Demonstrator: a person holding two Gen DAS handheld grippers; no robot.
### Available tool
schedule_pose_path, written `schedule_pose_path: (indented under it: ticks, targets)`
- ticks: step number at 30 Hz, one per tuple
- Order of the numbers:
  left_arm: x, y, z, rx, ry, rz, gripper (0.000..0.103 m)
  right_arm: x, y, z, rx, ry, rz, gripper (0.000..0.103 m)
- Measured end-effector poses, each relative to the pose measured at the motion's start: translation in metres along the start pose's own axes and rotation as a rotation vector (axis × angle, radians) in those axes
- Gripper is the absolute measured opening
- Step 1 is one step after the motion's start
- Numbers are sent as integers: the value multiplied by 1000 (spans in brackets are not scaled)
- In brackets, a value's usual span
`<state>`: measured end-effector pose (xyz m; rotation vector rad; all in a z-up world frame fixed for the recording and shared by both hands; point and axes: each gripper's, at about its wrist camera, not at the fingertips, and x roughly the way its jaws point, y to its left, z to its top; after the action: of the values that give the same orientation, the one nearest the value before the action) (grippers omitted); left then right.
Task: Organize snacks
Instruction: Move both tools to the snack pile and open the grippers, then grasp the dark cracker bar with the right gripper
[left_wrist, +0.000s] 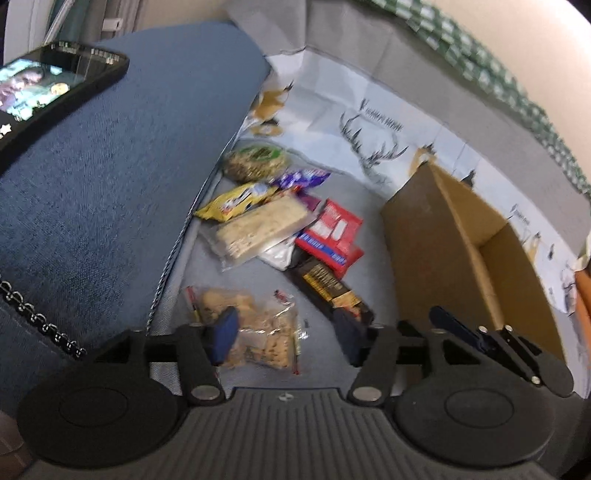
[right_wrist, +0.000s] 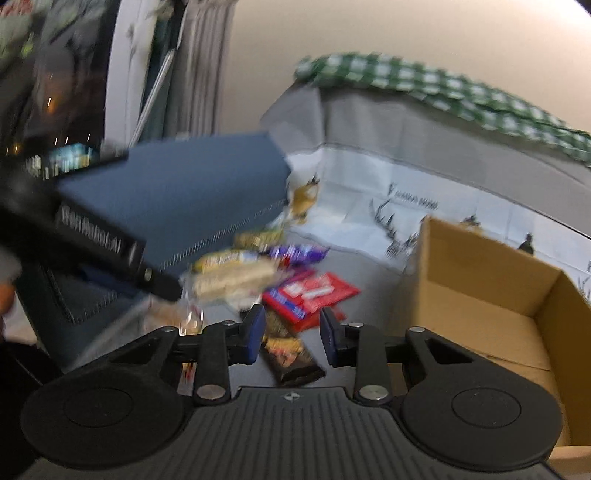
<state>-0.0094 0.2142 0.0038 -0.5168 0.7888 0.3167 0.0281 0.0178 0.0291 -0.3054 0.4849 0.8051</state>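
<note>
Several snack packs lie in a pile on a grey sofa seat. A clear bag of crackers lies nearest, between the blue pads of my open left gripper, which hovers above it. A dark brown bar, a red pack, a pale clear-wrapped bar, a yellow pack, a purple pack and a round green-lidded snack lie beyond. My right gripper is open above the dark bar. An open cardboard box stands to the right; its inside shows no snacks.
A blue cushion with a phone on it rises at the left. A deer-print cloth covers the sofa back, with a green checked cloth on top. The other gripper's black body crosses the right wrist view.
</note>
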Motion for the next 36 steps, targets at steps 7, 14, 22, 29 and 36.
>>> schedule_pose_path:
  ticks: [7,14,22,29,36]
  targets:
    - [35,11,3,-85,183,26,84,51,13,-9,-57,97,-11,60]
    - [56,12,5,-135,263,80,88,100,14,-12,-81,187,-17,82]
    - [62,16,9,-192,258,98,89,128,1,-15,13,252,70,76]
    - [66,12,12,-180,250,123,78,111,4,-16,10,230,96,39]
    - [65,6,12,-136,244,139,63,95,-6,-23,77,283,38,39]
